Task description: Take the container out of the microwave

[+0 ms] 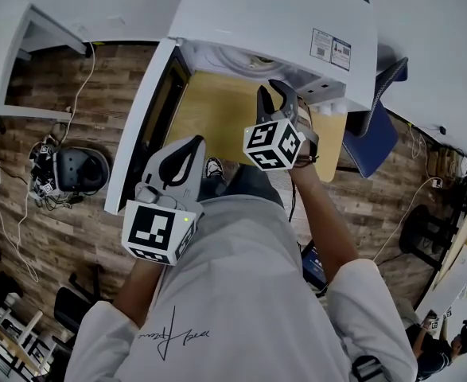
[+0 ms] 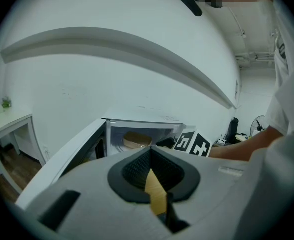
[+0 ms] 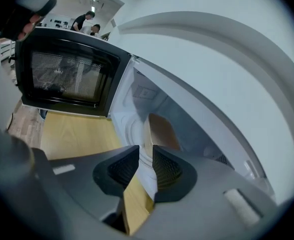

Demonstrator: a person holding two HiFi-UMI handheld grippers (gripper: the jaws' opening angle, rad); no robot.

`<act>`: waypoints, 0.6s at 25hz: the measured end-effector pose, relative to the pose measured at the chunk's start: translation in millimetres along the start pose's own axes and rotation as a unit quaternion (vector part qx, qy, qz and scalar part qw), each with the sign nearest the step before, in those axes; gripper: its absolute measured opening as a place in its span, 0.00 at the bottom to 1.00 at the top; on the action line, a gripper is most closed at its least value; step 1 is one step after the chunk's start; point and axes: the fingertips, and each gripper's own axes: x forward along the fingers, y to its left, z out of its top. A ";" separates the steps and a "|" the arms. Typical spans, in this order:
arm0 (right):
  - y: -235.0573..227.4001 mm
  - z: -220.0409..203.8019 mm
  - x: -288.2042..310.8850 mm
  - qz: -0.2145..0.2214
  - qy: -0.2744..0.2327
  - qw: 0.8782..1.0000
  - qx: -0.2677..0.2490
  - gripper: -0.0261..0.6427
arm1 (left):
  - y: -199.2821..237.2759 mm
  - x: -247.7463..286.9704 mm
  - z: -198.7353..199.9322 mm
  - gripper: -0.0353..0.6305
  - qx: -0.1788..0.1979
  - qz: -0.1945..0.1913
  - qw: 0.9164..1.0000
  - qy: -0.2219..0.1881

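Observation:
The white microwave (image 1: 273, 14) stands on a light wooden table (image 1: 209, 110), and its door (image 1: 149, 126) hangs open to the left. A tan container (image 3: 162, 131) sits inside the cavity on the white turntable; the left gripper view shows the container (image 2: 135, 140) too. My right gripper (image 1: 274, 94) is just in front of the cavity mouth. In the right gripper view, the right gripper (image 3: 145, 151) is open, a narrow gap between its pads and nothing in it. My left gripper (image 1: 187, 148) hangs back by the door's lower edge, and in its own view the left gripper (image 2: 150, 152) is shut and empty.
The open door (image 3: 69, 74) with its dark window stands at the left of the cavity. A blue chair (image 1: 376, 138) is to the right of the table. Cables and a dark device (image 1: 78, 169) lie on the wood floor at left. People (image 3: 86, 21) stand far behind.

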 end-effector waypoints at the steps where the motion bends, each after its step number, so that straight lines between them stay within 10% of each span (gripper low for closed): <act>1: -0.5 -0.3 3.4 -0.001 0.001 1.000 -0.004 0.18 | 2.1 -0.9 -0.8 0.04 -0.002 0.003 1.000 0.001; 15: -4.0 -0.1 46.7 -0.032 0.027 0.995 -0.090 0.20 | 13.8 -8.3 -6.7 0.04 0.007 0.029 0.999 0.012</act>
